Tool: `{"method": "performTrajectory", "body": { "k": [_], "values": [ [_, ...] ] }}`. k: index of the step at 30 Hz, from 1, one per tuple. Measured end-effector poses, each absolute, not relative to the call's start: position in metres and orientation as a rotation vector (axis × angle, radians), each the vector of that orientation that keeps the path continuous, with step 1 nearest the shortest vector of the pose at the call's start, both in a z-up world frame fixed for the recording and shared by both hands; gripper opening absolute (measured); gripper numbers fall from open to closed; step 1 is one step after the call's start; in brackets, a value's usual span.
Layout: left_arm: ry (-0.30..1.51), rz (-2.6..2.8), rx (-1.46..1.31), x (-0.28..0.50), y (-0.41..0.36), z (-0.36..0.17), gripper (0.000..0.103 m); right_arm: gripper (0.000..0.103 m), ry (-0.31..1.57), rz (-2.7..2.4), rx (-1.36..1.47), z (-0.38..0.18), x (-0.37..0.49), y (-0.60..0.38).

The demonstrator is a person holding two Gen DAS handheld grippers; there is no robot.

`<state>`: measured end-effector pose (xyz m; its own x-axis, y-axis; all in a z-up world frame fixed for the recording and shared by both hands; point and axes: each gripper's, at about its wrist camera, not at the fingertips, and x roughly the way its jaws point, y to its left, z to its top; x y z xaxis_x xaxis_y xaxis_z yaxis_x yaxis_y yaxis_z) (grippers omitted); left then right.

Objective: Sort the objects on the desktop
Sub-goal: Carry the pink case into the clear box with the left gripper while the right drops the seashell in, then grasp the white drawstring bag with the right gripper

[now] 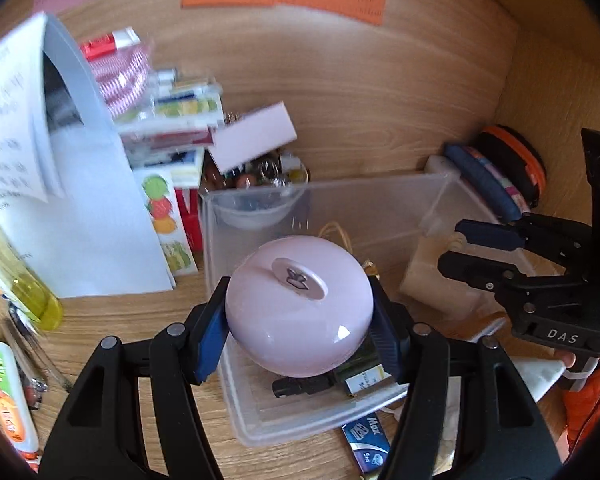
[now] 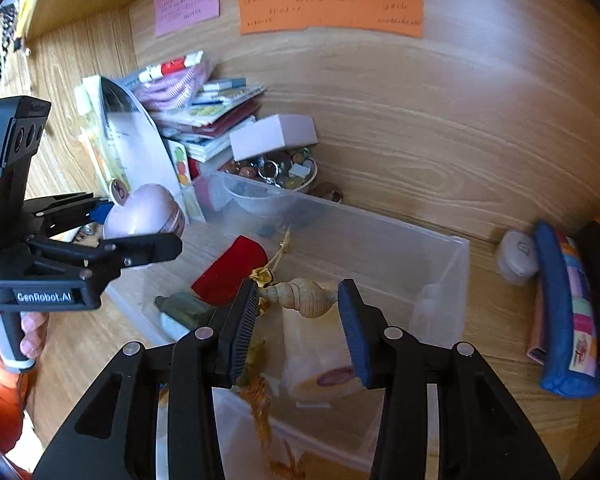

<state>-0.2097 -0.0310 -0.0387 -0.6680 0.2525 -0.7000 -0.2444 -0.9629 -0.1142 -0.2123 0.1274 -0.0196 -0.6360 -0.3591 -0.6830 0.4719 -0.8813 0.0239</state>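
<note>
My left gripper is shut on a smooth pink apple-shaped case, gripped at its sides by the blue pads and held over the near end of a clear plastic bin. My right gripper is shut on a beige spiral seashell that spans the gap between its pads, above the same bin. In the bin lie a red pouch, a gold tassel and dark small items. Each gripper shows in the other view: right gripper, left gripper with the pink case.
A leaning stack of books and papers stands left of the bin, with a bowl of trinkets and a pale pink box behind it. A blue pencil case lies right. A yellow bottle and a tube lie near left.
</note>
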Motion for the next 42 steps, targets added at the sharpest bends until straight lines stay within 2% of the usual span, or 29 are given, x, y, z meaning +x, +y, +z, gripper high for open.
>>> {"method": "performTrajectory", "body": {
  "k": [8,13,15,17,22,25,26,29,32,35,42],
  "values": [
    [0.049,2.634,-1.101,-0.208,-0.020,-0.045,0.062,0.039,0.224,-2.453,0.980,-0.033,-0.218,0.127],
    [0.100,2.630,-1.113,-0.207,-0.013,-0.050,0.062,0.039,0.300,-2.491,0.929,-0.037,-0.213,0.122],
    [0.092,2.630,-1.108,-0.206,-0.015,-0.050,0.062,0.042,0.329,-2.495,0.916,-0.037,-0.210,0.120],
    [0.084,2.633,-1.105,-0.206,-0.018,-0.050,0.062,0.051,0.348,-2.502,0.905,-0.039,-0.209,0.118],
    [0.112,2.657,-1.089,-0.201,-0.016,-0.050,0.063,0.062,0.383,-2.544,0.889,-0.041,-0.209,0.118],
    [0.139,2.684,-1.070,-0.199,-0.015,-0.050,0.068,0.071,0.373,-2.573,0.891,-0.041,-0.211,0.122],
    [0.141,2.693,-1.062,-0.198,-0.014,-0.049,0.072,0.072,0.376,-2.581,0.889,-0.040,-0.211,0.122],
    [0.125,2.716,-1.032,-0.196,-0.016,-0.046,0.073,0.074,0.393,-2.598,0.884,-0.039,-0.211,0.120],
    [0.106,2.750,-0.988,-0.193,-0.021,-0.039,0.079,0.080,0.420,-2.612,0.875,-0.036,-0.209,0.119],
    [0.045,2.745,-0.951,-0.191,-0.026,-0.030,0.085,0.080,0.439,-2.620,0.850,-0.031,-0.205,0.119],
    [-0.035,2.807,-0.921,-0.173,-0.036,-0.011,0.088,0.082,0.399,-2.660,0.825,-0.006,-0.187,0.126]
  ]
}}
